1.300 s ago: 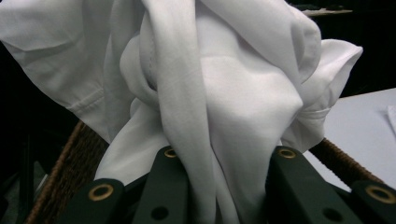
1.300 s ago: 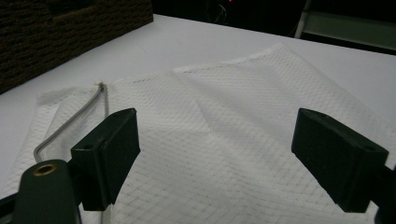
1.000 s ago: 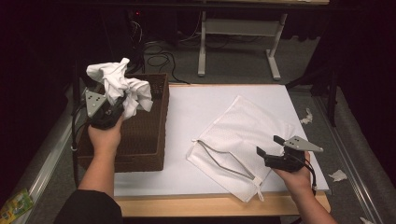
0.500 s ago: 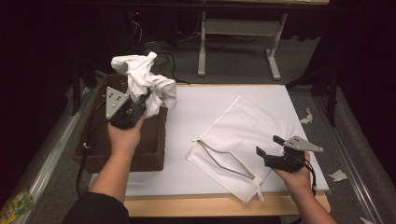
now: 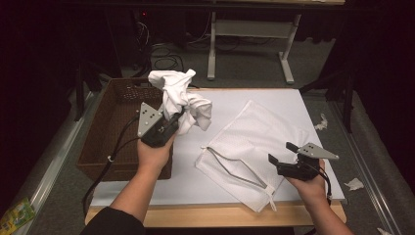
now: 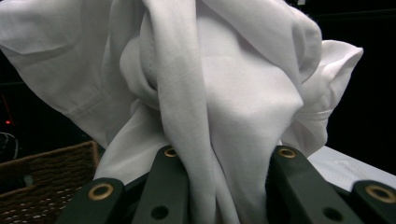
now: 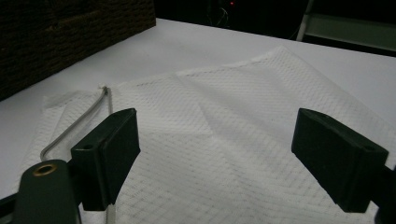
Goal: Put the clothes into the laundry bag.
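A crumpled white garment (image 5: 181, 98) bunches up in the air, with my left gripper (image 5: 169, 122) shut on its lower folds over the right rim of the brown wicker basket (image 5: 115, 132). In the left gripper view the white garment (image 6: 219, 93) is squeezed between both black jaws. A white mesh bag (image 5: 257, 142) lies flat on the white tabletop, its zipper edge facing left. My right gripper (image 5: 281, 154) hovers open over the bag's near right part; in the right gripper view the mesh bag (image 7: 224, 140) lies under its spread jaws with nothing between them.
The white tabletop (image 5: 235, 103) has bare room between basket and bag. A wooden strip (image 5: 220, 215) runs along the near edge. Scraps of white paper (image 5: 353, 184) lie on the floor to the right. A table frame (image 5: 254, 39) stands beyond the far edge.
My left gripper has carried the white garment rightward, from over the basket's left side to its right rim. The right gripper has stayed put.
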